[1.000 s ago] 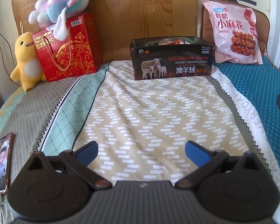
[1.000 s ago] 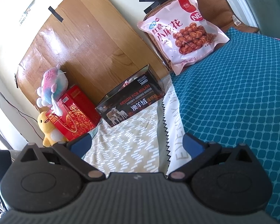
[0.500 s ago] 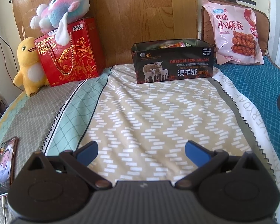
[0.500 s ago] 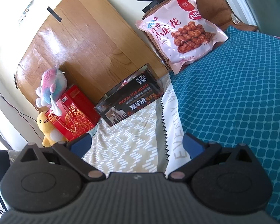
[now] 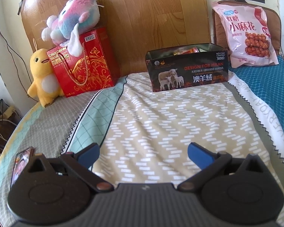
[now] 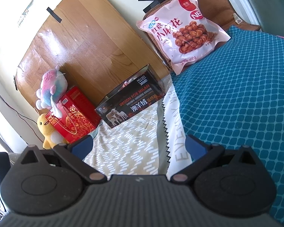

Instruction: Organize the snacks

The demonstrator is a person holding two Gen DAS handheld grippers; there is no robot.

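Box: a dark, glossy rectangular box [image 5: 187,68] stands open-topped on the bed [image 5: 161,117], against the wooden headboard [image 5: 151,19]; it is printed with sheep, "DESIGN FOR MILAN" and "3800D".
Snacks: orange and red wrappers [image 5: 185,51] show inside the box in the left wrist view only; from the right wrist view its contents are hard to make out.
Snack bag: a soft pink plastic snack bag [image 5: 246,36], right of the box, leans on a brown cushion [image 5: 274,22]; it pictures fried twists and reads "400g".
Gift bag: a red paper gift bag [image 5: 85,66] with gold scrolls and rope handles, left of the box, reads "Crispy Cashew Biscuit".
Plush toys: a pastel fuzzy plush [image 5: 73,20] sits on the gift bag; a yellow duck plush [image 5: 41,75] stands beside it.
Bedding: zigzag-print beige cloth in front of the box, teal dotted fabric right of it.
Phone: only the left wrist view shows a phone [image 5: 21,162], lit, well left of the box.
Left gripper [image 5: 143,152]: jaws spread wide, holding nothing.
Right gripper [image 6: 139,146]: jaws spread wide, holding nothing.
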